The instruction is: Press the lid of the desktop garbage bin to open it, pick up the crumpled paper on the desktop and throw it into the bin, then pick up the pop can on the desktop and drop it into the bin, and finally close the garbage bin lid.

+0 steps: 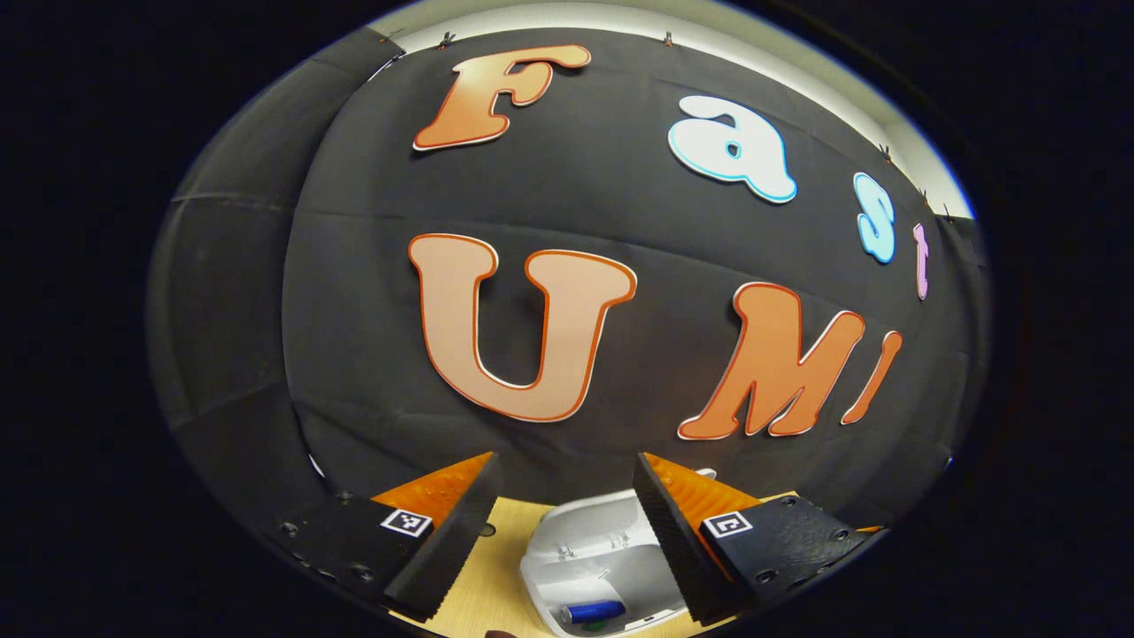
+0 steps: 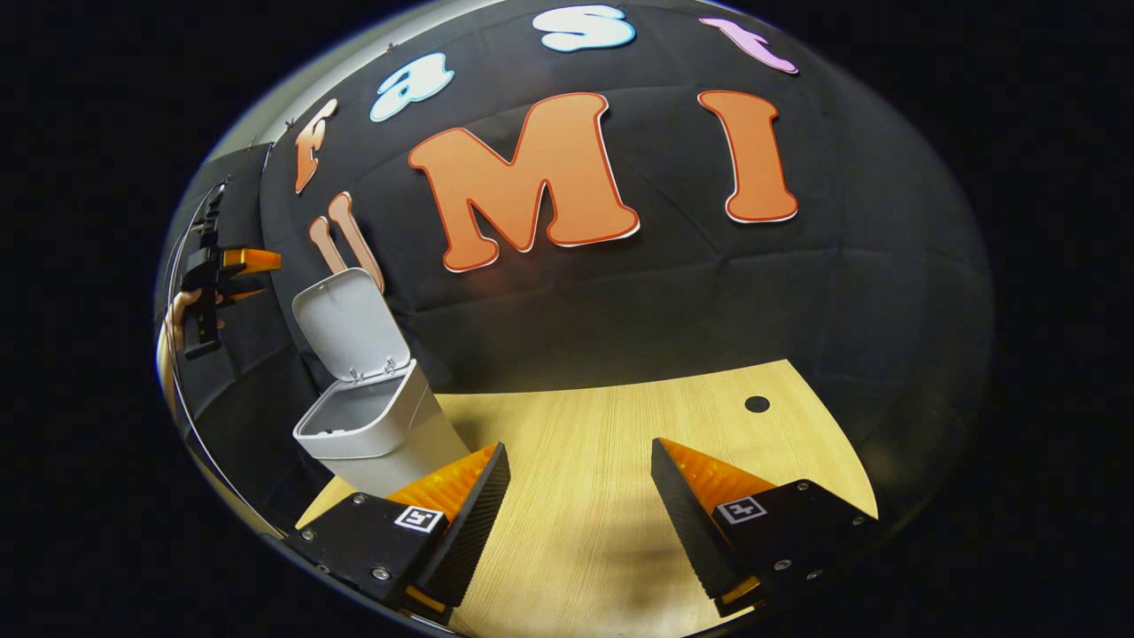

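One bin [image 2: 372, 416], lid [image 2: 350, 323] up

A recording booth set up like a small desk corner, not a lived-in room: black cloth wall [image 2: 709, 292] pinned up by clips rises just beyond the right gripper [image 2: 580, 501], a pale wood-grain desktop [image 2: 594, 425] with a cable hole [image 2: 757, 404] lies under its fingers, and a white desktop garbage bin [image 2: 376, 425] stands ahead to its left, lid up
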`<state>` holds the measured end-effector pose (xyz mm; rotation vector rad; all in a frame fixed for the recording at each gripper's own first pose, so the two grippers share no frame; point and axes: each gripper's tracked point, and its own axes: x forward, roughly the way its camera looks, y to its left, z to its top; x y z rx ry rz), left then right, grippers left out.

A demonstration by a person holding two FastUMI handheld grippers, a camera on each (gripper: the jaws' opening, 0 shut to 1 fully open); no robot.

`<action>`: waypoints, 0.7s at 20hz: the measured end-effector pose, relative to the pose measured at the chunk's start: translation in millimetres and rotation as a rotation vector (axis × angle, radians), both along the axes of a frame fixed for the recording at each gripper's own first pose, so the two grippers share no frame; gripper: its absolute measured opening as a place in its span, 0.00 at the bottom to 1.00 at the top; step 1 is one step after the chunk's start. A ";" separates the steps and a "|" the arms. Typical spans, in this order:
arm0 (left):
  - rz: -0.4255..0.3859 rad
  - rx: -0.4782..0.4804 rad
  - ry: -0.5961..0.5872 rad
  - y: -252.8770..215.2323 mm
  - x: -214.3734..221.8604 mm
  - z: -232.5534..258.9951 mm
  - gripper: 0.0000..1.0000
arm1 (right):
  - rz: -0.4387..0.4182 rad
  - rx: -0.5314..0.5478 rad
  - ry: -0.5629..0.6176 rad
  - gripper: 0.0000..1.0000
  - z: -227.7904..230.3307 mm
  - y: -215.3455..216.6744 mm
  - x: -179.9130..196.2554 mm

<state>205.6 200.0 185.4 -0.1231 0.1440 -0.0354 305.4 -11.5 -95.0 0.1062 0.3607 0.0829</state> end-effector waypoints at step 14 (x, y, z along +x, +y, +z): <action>-0.088 0.075 0.212 -41.3 88.1 -59.3 0.95 | -0.065 0.027 0.033 0.96 -12.7 -20.7 3.8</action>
